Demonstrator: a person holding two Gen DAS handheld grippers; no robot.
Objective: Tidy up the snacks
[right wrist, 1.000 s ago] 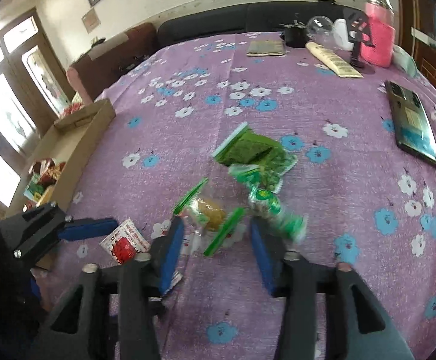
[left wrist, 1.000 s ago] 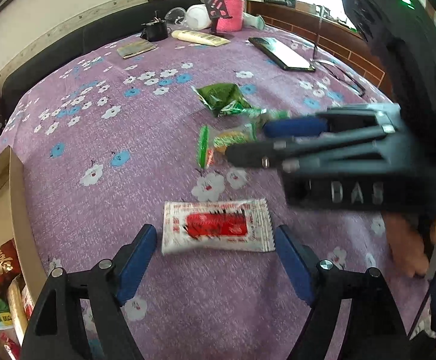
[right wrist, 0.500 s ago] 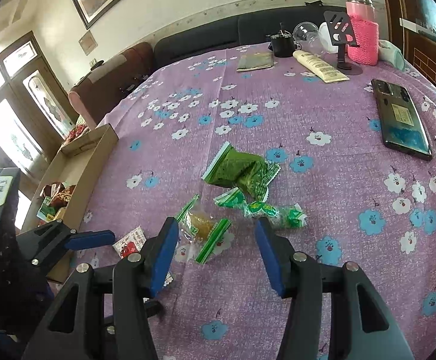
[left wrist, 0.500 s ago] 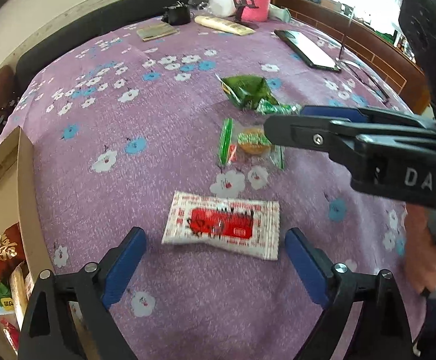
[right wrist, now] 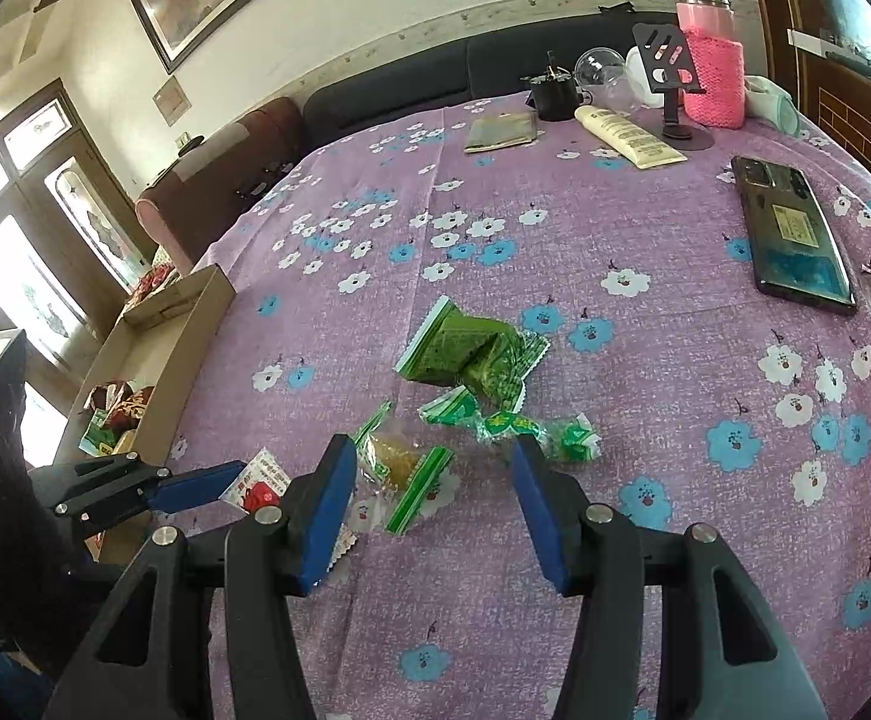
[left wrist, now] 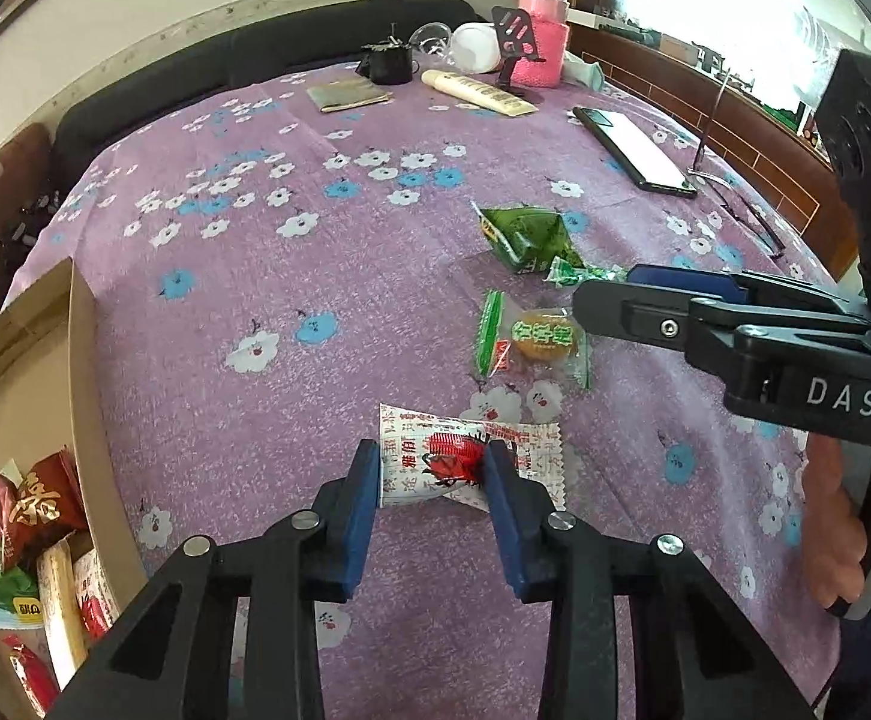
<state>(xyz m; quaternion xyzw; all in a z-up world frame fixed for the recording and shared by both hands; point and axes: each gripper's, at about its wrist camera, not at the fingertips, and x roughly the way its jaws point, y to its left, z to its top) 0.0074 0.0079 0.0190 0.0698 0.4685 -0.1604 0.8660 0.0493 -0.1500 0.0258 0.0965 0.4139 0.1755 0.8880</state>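
1. Purple flowered cloth (left wrist: 315,276) is spread over the table, with snacks lying loose near its front edge.
2. White packet with red print (left wrist: 435,456) is seen between the blue pads of the left gripper (left wrist: 432,471); the jaws are closing and the pads already press on both sides, so the wrapper is buckled and pinched.
3. Same packet is partly seen in the right wrist view (right wrist: 258,483), just beside the left gripper's blue finger.
4. Clear packet with green ends (right wrist: 402,465) holding a yellow cake is lying between the pads of the right gripper (right wrist: 432,483); the jaws are held apart and neither pad is seen touching it.
5. Same cake packet (left wrist: 531,339) is found in the left view just past the white packet, with the right gripper's finger tip (left wrist: 609,312) over its right end.
6. Dark green packet (right wrist: 465,351) is lying farther back, touching a small bright green wrapped sweet (right wrist: 519,423); both are on the cloth, untouched.
7. Cardboard box (left wrist: 75,372) is set at the left table edge, with red, green and white snack packs (left wrist: 21,522) already inside.
8. Phone (right wrist: 795,234), cream tube (right wrist: 627,135), pink flask (right wrist: 711,54) and black cup (right wrist: 552,93) are left at the far side, well apart from the snacks.
9. Person's hand (left wrist: 825,516) is visible on the right gripper's handle.
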